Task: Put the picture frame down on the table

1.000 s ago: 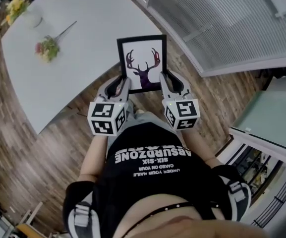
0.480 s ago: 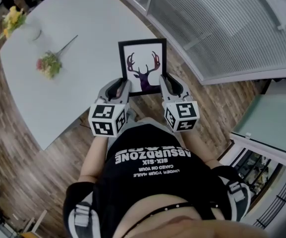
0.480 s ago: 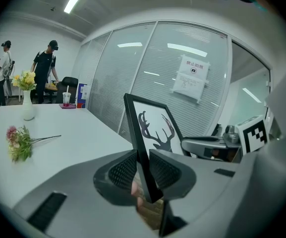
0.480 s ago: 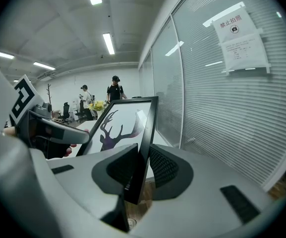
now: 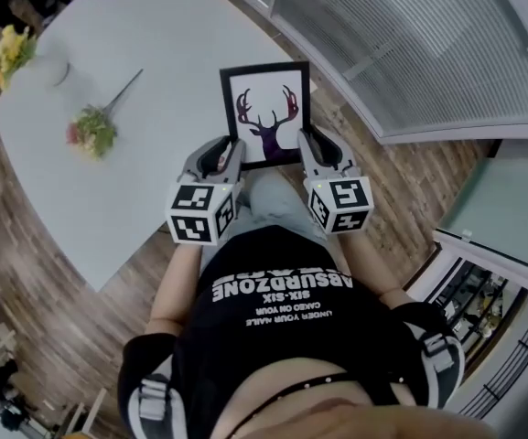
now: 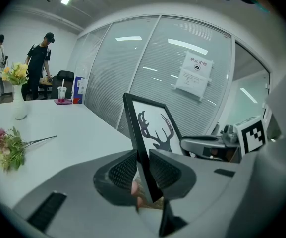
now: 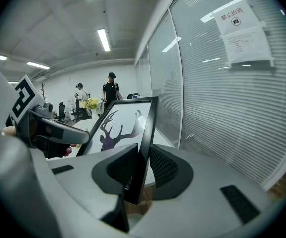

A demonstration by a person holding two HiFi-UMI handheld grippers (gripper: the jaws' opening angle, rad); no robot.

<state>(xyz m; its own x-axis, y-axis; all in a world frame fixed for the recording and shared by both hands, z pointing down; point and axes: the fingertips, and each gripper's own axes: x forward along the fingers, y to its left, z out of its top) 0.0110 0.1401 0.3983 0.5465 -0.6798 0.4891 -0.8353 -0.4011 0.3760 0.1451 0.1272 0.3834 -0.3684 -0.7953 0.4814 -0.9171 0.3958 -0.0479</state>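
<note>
The black rectangular picture frame with a deer-antler print (image 5: 265, 112) is not yet on the white table (image 5: 154, 71): it hangs in the air in front of the person, over the table's near edge, partly above the table top and partly above the wooden floor (image 5: 80, 337). The left gripper (image 5: 220, 158) has its 2 jaws closed on the lower part of the frame's left side, and the right gripper (image 5: 317, 149) is closed the same way on the right side; in both gripper views the thin black moulding sits directly between the ribbed pads. I judge the main danger to be the place of release. If the jaws part here, the frame has support under only 1 portion and it can tip off the edge to the floor. The grip is also low and narrow, so if 1 gripper loosens before the other, the frame can swing around the remaining one and strike the table with a corner. The glass partition wall (image 5: 410, 53) is near on the right side. The bunch of pink and green flowers (image 5: 92, 133) lies well apart. Compared with 1.0 s ago, the table and the flowers lie lower in the head view, so the person appears to have come closer, while the hold on the frame looks unchanged.
</note>
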